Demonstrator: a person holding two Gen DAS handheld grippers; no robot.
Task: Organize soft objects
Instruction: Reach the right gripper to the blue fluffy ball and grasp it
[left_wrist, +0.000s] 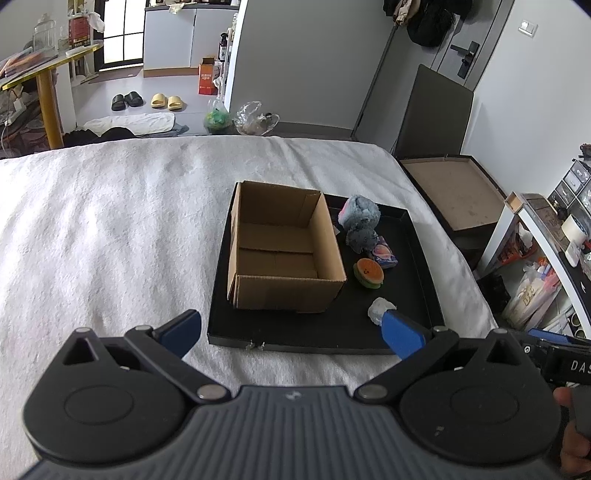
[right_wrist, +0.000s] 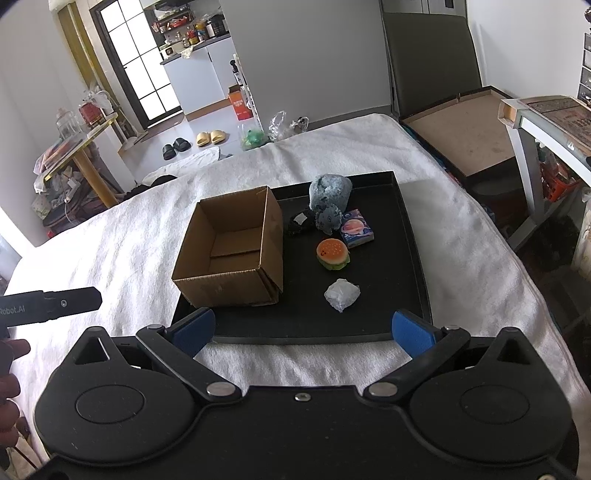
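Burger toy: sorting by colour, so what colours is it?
The burger toy has an orange top, green edge and pale base; the right wrist view shows it best.

Far ahead of the gripper, on the grey floor beyond the white-blanketed bed (left_wrist: 110, 221), sit a pair of black slippers (left_wrist: 126, 100) and, just right of them, a pair of yellow slippers (left_wrist: 167, 101). An orange cardboard carton (left_wrist: 207, 75) stands farther back. Ahead to the right lies a shallow brown-lined open box (left_wrist: 454, 192).
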